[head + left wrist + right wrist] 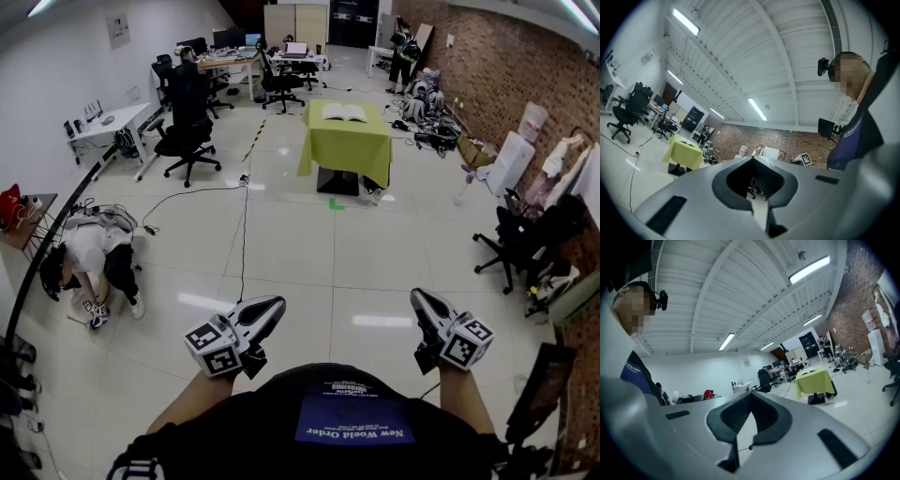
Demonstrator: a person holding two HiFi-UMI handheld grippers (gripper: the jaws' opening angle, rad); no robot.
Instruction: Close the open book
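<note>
Lime-green cloth covers the far surface where the book lies open, well apart from me, so the whole closing is left, my left gripper and right gripper both empty with fingers pressed together, the pages too small to make out.

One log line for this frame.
book: open, on green table, far off | left gripper: shut, empty | right gripper: shut, empty
</note>
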